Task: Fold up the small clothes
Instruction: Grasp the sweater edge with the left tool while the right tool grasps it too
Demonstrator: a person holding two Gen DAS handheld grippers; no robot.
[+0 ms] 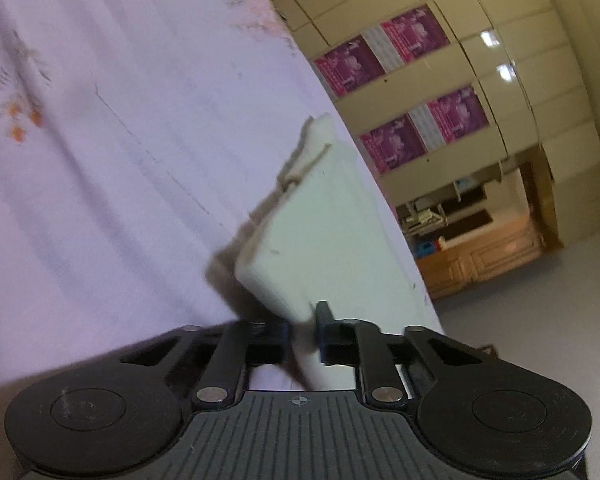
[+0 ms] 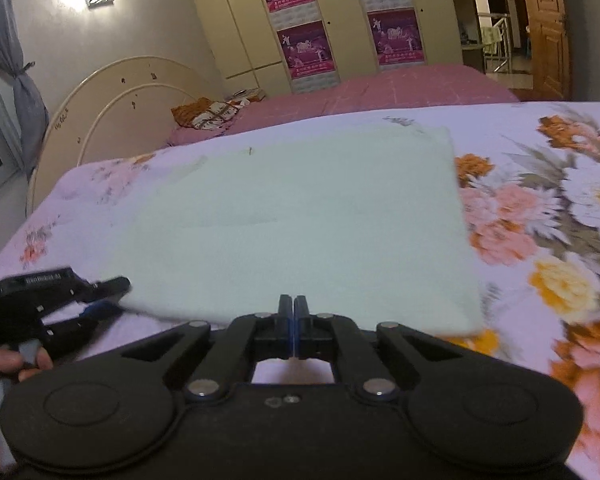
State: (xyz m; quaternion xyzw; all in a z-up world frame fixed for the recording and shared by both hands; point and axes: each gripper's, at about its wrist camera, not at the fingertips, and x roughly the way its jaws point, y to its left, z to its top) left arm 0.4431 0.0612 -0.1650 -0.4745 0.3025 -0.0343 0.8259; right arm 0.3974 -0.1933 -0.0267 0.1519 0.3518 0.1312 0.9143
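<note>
A pale mint-green cloth [image 2: 300,216] lies folded flat on the floral bedsheet [image 2: 540,208]. My right gripper [image 2: 294,306] is shut at the cloth's near edge; whether it pinches the fabric is hidden. My left gripper [image 2: 112,294] shows at the cloth's near left corner, clamped on it. In the left wrist view the left gripper [image 1: 304,320] is shut on the cloth [image 1: 320,232], whose folded edge runs away from the fingers, lifted off the sheet [image 1: 100,160].
A second bed with a pink cover [image 2: 400,88] stands behind, with a curved headboard [image 2: 112,108] at left. Cream wardrobes with magenta posters [image 2: 304,50] line the far wall. A wooden door [image 2: 548,28] is at right. The bed edge drops to the floor [image 1: 540,320].
</note>
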